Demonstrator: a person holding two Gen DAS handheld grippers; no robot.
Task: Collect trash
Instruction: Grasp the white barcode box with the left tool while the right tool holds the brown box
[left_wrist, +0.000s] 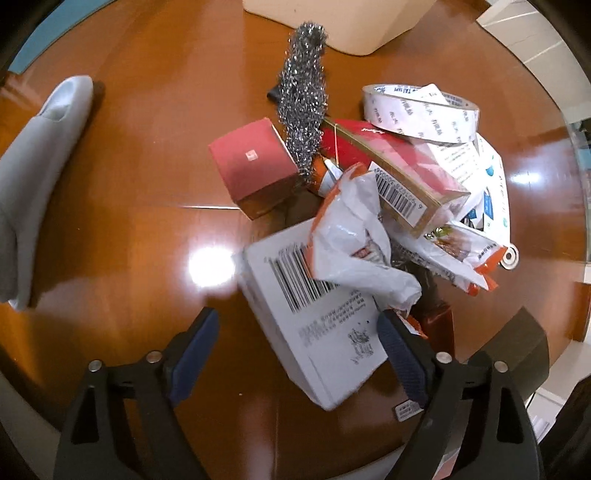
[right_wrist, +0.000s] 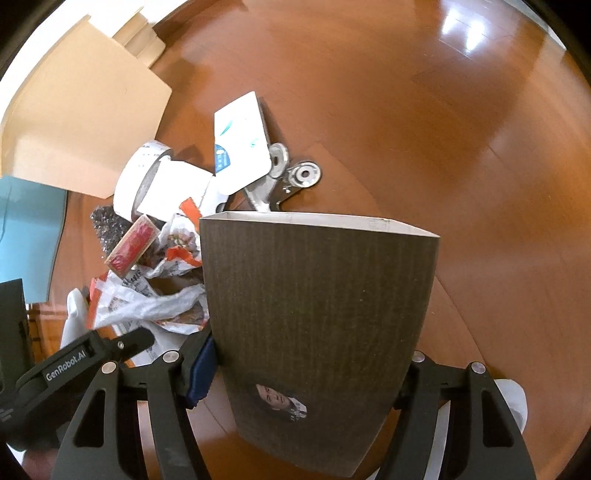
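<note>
Left tool (left_wrist: 295, 354) spread over white box (left_wrist: 314, 317), not gripping; right tool (right_wrist: 310, 373) clamped on dark box (right_wrist: 317, 314). Your boxes: light, stiff cardboard; grip flat sides. Wrapper (left_wrist: 354, 240) crumples.

Glossy brown wooden table (left_wrist: 147, 166) reflecting ceiling lights, pale floor (left_wrist: 517, 22) beyond

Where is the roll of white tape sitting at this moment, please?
In the left wrist view the roll of white tape sits on the far right of the trash pile, resting on the long red box, right of the steel wool.
</note>
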